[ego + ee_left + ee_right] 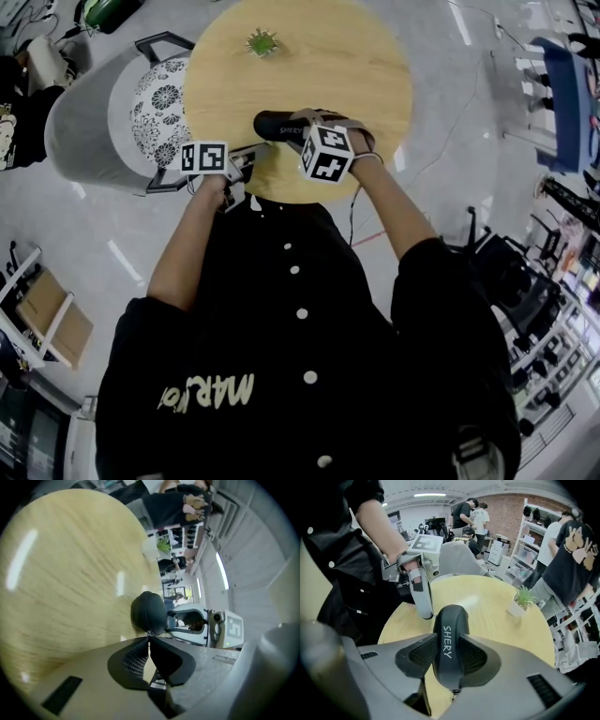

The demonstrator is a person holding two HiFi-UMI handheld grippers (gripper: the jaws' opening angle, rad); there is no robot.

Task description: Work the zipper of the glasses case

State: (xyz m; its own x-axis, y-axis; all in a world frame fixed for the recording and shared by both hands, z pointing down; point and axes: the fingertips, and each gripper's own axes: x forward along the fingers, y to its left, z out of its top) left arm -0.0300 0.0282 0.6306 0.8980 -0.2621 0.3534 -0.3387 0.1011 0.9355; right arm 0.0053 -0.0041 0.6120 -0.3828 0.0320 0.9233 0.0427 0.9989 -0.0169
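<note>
Black glasses case [277,125] over the near half of the round wooden table [375,56], a little left of its middle, lengthwise roughly along the near edge. Cannot tell whether resting on the wood or raised just off it. White print "SHERY" [446,641] along the top of the lid.

Across the case's width, the right claw [449,645], pointing steeply down, spread wide and clamped on, one ribbed pad pressed against each long side, about midway along the length. Small dangling tab [452,692] at the end of the case nearest that claw's camera.

From the near-left edge, the left claw [149,638], nearly level, pressed together with no gap between the pads. Pinches a small silvery zipper pull [149,632] right at the tips, hard against the rounded end of the case. In the right gripper view, those tips low and close to the wood at the case's far end.

Left marker cube [204,157] over the near edge, right marker cube [326,153] just beside the case on the near side.

Small potted plant [262,42] by the far edge, well apart from the case. Grey chair [84,122] with a patterned cushion [169,98] tucked against the left edge
</note>
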